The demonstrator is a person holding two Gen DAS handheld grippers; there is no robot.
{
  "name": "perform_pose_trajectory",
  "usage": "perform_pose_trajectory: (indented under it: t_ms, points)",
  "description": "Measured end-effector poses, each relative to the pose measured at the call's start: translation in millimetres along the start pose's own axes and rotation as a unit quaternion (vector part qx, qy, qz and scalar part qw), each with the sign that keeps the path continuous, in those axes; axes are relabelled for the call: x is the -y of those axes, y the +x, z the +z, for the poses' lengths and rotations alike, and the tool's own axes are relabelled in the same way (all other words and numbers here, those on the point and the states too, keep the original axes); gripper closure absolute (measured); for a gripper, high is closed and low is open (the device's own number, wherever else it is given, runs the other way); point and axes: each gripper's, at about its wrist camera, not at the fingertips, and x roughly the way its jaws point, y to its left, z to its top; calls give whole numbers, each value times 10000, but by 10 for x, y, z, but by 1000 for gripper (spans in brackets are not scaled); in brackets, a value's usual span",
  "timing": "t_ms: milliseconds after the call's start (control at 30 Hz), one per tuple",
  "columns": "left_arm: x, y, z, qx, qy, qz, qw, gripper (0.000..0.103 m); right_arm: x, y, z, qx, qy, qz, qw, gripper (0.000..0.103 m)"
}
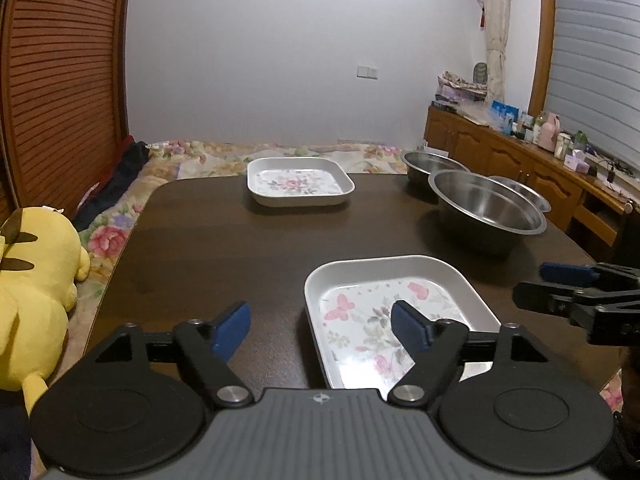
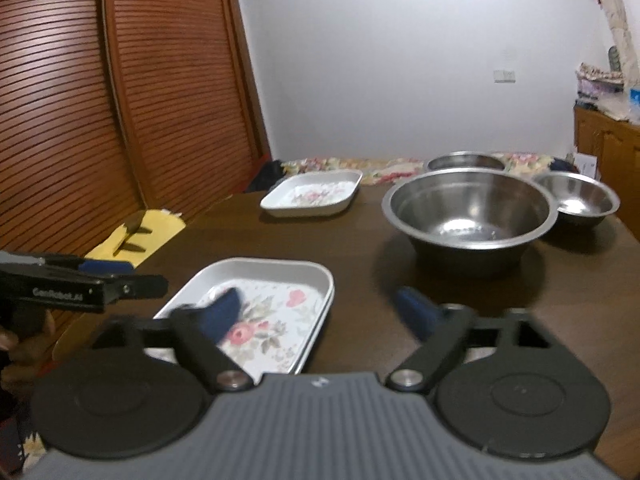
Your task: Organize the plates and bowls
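Two square white plates with flower prints lie on a dark table (image 1: 220,248): a near plate (image 1: 360,308) (image 2: 280,276) and a far plate (image 1: 300,182) (image 2: 312,194). To the right stand a large steel bowl (image 1: 486,208) (image 2: 468,208) and two smaller steel bowls (image 1: 434,164) (image 2: 576,196). My left gripper (image 1: 320,328) (image 2: 140,276) is open over the near plate's left rim, its right finger above the plate. My right gripper (image 2: 320,308) (image 1: 536,286) is open over that plate's right rim, its left finger above the plate. Neither holds anything.
A yellow plush toy (image 1: 32,280) lies on a flowered bedcover (image 1: 200,152) left of the table. Louvred wooden doors (image 2: 80,120) stand at the left. A wooden sideboard (image 1: 520,156) with bottles runs along the right. A hand (image 2: 24,332) holds the left gripper.
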Motion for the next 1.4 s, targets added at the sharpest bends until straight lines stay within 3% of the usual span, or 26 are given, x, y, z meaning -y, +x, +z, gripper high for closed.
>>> perform_pose_trajectory:
  t_ms: [33, 600, 1000, 1300, 1400]
  points:
    - [-3, -1, 2, 4, -10, 4, 10000, 20, 6, -7, 0, 66, -5, -22, 10000, 0]
    - [4, -29, 49, 117, -7, 15, 9999, 18, 94, -22, 62, 70, 134, -236, 9996, 0]
    - [23, -120, 461, 603, 191, 4, 9980, 18, -10, -64, 546, 207, -403, -223, 9987, 0]
    - [29, 5, 713, 734, 317, 11, 9968, 18, -15, 102, 901, 269, -550, 18, 9981, 0]
    - [-7, 114, 790, 724, 358, -38, 9967, 19, 2, 240, 998, 127, -707, 57, 9974, 11]
